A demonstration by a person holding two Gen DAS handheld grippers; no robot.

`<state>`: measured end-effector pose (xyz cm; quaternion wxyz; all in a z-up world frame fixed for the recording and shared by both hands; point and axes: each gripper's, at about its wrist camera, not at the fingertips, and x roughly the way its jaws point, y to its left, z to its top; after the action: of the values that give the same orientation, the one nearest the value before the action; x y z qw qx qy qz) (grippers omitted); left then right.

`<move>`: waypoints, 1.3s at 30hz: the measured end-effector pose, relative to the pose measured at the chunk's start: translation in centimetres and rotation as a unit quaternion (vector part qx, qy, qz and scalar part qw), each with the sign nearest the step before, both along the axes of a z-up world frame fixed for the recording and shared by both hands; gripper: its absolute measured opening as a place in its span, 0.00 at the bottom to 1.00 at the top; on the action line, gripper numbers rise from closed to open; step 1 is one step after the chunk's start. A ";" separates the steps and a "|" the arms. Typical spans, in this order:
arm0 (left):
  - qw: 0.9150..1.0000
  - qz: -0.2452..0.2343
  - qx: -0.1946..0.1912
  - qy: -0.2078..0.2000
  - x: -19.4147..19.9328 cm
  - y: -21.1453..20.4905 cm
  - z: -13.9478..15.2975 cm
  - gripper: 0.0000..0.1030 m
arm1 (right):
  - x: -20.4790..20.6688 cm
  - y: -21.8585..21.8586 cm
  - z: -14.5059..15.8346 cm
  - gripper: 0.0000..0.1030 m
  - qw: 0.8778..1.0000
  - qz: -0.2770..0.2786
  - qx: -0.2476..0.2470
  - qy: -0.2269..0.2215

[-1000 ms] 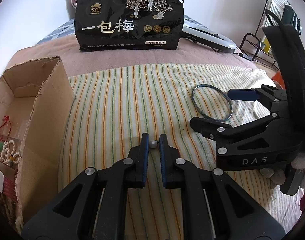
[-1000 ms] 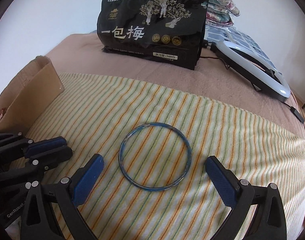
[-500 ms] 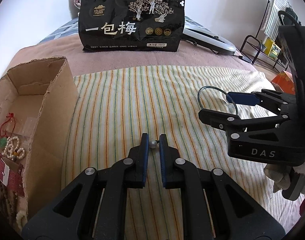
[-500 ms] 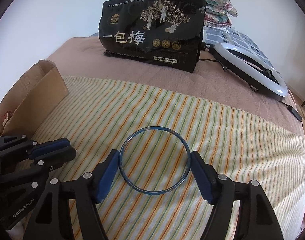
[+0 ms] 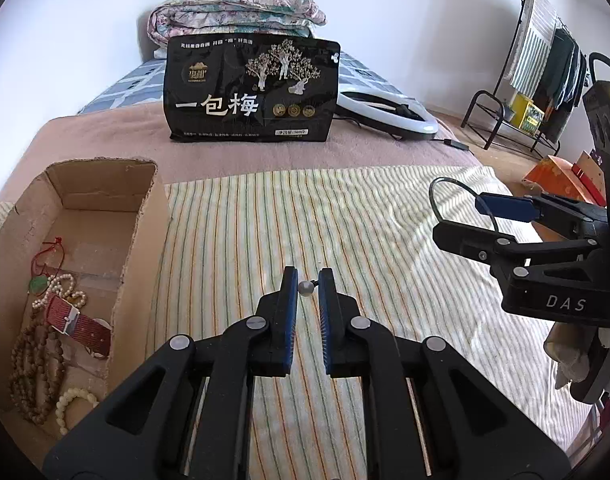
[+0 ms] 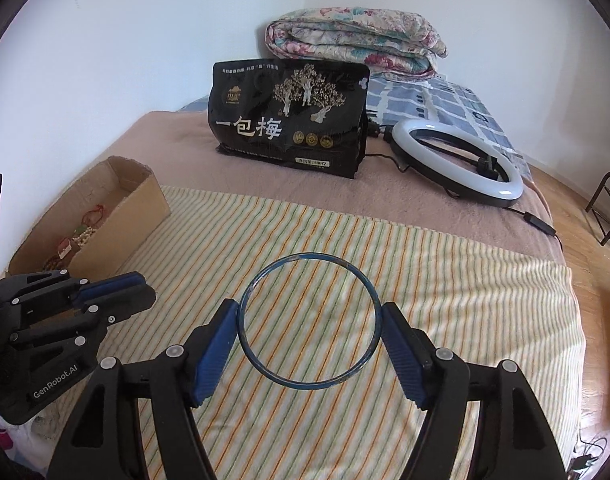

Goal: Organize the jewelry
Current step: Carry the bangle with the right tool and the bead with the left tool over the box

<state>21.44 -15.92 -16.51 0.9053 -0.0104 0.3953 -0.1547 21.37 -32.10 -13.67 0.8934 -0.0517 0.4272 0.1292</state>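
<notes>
Cardboard box [image 5: 145, 216] lies to the left of both grippers, jewelry already inside; left gripper [image 5: 306, 286], nearer the box, is clamped on a small pearl bead [image 5: 306, 287]; right gripper [image 6: 309, 322] grasps the blue bangle [image 6: 309, 257] across its width, lifted above the striped blanket [image 6: 445, 280]; bangle's path leftward crosses the left gripper; black snack bag [image 5: 251, 92] stands well behind

The left wrist camera looks forward along its own fingers, low over the striped cloth [image 5: 345, 216], toward the black bag [image 5: 251, 92]; the right wrist camera sits just to its right, facing likewise; both take in the cloth, the bag, the cardboard box [image 6: 117, 196].
</notes>
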 end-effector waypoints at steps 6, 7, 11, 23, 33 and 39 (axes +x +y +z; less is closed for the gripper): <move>1.000 0.004 -0.013 -0.018 -1.6 1.5 2.7 0.08 | -2.0 0.7 2.7 0.71 1.000 0.003 0.004 -0.016; 1.000 0.005 -0.017 -0.019 -1.9 1.8 3.2 0.08 | -2.3 0.9 3.1 0.71 1.000 0.006 0.004 -0.019; 0.999 0.012 -0.019 -0.032 -2.8 3.2 4.7 0.08 | -3.5 2.2 4.7 0.71 0.999 0.015 0.002 -0.030; 0.997 0.042 -0.017 -0.059 -4.9 8.7 7.4 0.08 | -5.7 7.1 7.2 0.71 0.998 0.043 -0.001 -0.046; 0.995 0.076 -0.001 -0.066 -6.0 14.6 7.6 0.08 | -5.5 11.8 8.0 0.71 0.996 0.075 0.007 -0.054; 0.993 0.094 0.006 -0.065 -6.4 17.8 7.1 0.08 | -4.8 14.7 7.8 0.71 0.994 0.095 0.017 -0.050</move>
<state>15.01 1.86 -9.42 0.9399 -0.0321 0.3334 -0.0667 16.59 -17.42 -5.91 0.8979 -0.0829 0.3733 0.2179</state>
